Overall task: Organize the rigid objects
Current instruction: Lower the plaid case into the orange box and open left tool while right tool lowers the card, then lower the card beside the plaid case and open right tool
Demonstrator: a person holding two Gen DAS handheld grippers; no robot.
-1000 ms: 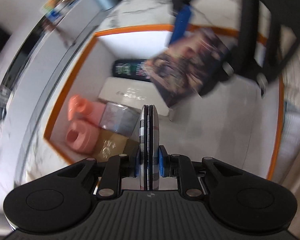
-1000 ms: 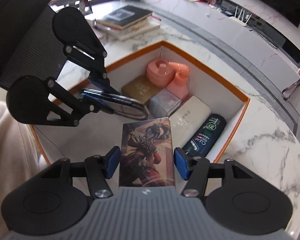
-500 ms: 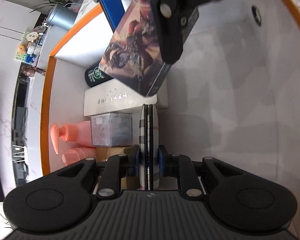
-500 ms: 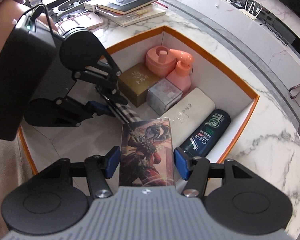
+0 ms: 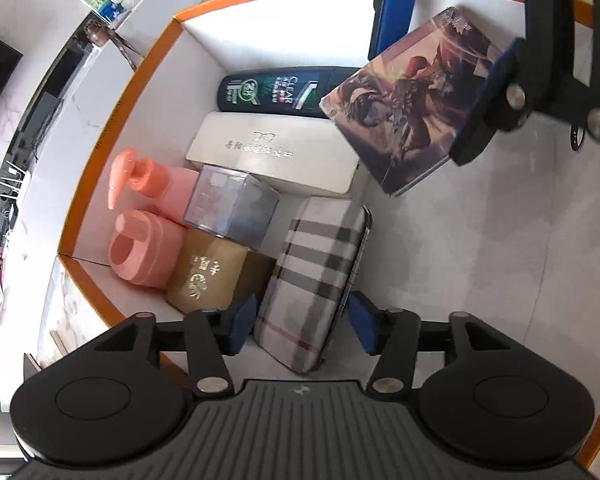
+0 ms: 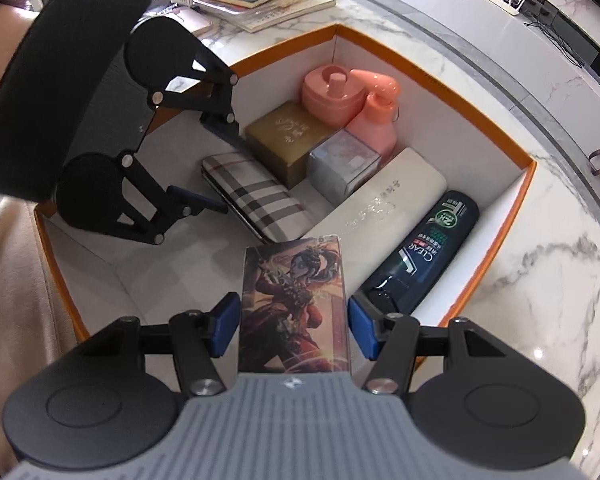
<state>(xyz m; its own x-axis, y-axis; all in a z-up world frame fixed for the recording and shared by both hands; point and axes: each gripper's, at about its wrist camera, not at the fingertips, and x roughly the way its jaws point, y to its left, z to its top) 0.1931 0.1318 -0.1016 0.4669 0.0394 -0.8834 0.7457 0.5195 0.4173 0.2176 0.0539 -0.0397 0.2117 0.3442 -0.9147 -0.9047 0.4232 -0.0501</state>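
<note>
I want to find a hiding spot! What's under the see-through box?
The see-through box sits on top of other things: its near side rests on the gold box, its far side against the white case. Anything beneath them is covered, so I can't tell.

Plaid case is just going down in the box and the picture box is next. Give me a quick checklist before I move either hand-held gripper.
1. Left hand-held gripper letting go of the plaid case: ok, jaws opening, pads off its sides.
2. Plaid case settled: ok, lying flat beside the gold box.
3. Right hand-held gripper gripping the picture box: ok, pads on both sides.
4. Bare floor of the orange-rimmed box for the picture box: ok, in front of the plaid case.
5. Picture box clear of the shampoo bottle: cannot tell.
</note>
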